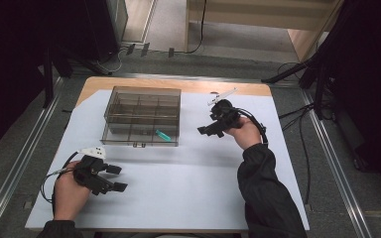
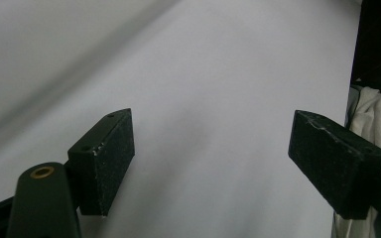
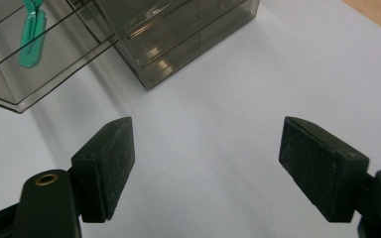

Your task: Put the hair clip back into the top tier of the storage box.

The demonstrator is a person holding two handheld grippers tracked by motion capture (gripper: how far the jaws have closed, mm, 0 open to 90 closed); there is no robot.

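Both black grippers, left [image 1: 113,177] and right [image 1: 204,130], hold nothing, fingers wide apart. One small green clip [image 1: 162,134] lies inside the clear plastic box [image 1: 142,115]. Reaching in, fingers might bump the thin walls.

From the high view I see an evenly lit worktop [image 1: 178,183] with dark surroundings. Soft shadows trail beside the organizer box [image 3: 178,44], whose clear walls glint. My left tool's view is hazy.
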